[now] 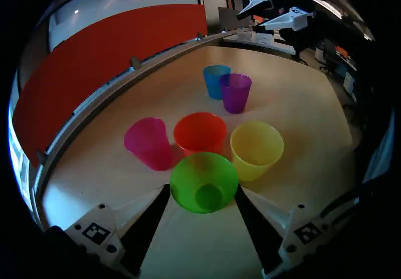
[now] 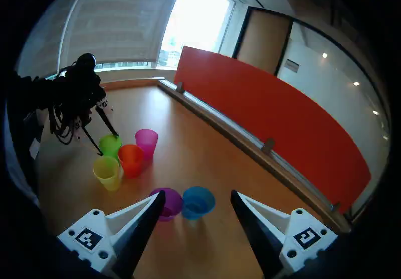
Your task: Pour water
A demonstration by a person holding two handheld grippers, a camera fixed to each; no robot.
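Straddling the green cup (image 1: 203,182), the left claw (image 1: 202,188) is released, its fingers spread wide with a tip just beside the rim on either side; cup upright on the desk (image 1: 301,108). Just past it: pink cup (image 1: 148,143), orange cup (image 1: 200,132) and yellow cup (image 1: 256,148) in a tight row. Farther on, purple cup (image 1: 235,92) and blue cup (image 1: 215,81) touching, nearer the desk's far edge. Right claw (image 2: 196,194) released, fingers apart, this pair just ahead. Red partition (image 1: 110,53) runs along one desk edge.
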